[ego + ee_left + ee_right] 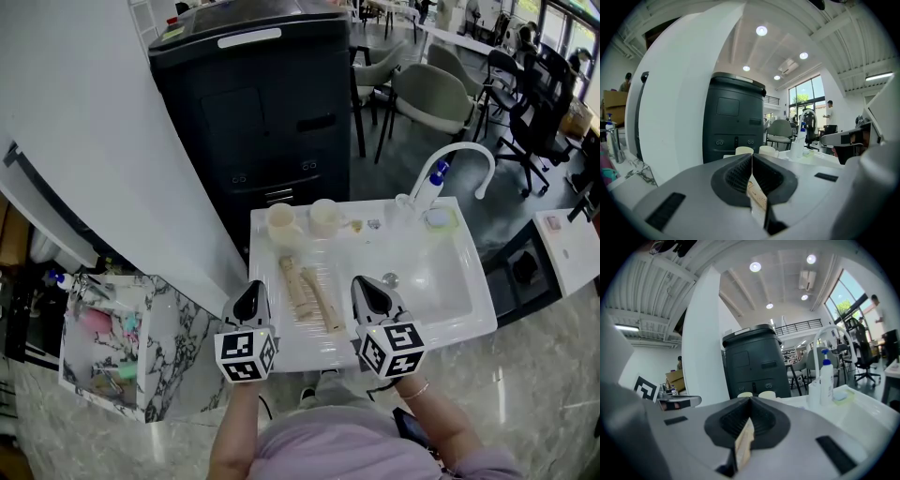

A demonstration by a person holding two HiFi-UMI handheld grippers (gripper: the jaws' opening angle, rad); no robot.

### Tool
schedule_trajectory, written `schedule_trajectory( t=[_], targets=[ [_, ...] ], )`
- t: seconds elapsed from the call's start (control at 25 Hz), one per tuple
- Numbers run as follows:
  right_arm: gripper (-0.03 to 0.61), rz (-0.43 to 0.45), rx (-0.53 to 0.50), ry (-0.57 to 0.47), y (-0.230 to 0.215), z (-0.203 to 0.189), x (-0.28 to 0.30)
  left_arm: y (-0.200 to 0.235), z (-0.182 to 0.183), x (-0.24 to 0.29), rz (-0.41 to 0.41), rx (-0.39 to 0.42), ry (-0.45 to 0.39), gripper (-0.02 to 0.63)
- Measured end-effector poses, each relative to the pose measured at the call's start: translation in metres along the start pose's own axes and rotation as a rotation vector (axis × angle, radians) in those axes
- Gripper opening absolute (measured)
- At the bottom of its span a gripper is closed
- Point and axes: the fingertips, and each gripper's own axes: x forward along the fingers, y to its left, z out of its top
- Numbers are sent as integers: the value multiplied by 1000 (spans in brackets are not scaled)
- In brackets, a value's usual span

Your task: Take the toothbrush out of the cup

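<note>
Toothbrushes: two tan, boxed-looking, flat on the sink counter, at 6 o'clock of the cups.
Cups: upright, apparently empty.
Left gripper: jaws together, holding nothing.
Right gripper: likewise closed, empty.
Progress: removal looks finished.

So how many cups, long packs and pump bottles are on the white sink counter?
Cream round cups: 2
Long flat tan packs: 2
White plastic pump bottle with blue top: 1
Total: 5
</note>
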Motion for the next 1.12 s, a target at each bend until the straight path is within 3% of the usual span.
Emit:
schedule_trajectory(
  t=[0.6,1.12],
  targets=[
    [3,75,-17,-3,1,-2,-4,-3,-2,-2,1,-4,6,6],
    [3,87,-34,14,0,-3,3,-5,-1,6,-2,-1,16,6]
  ],
)
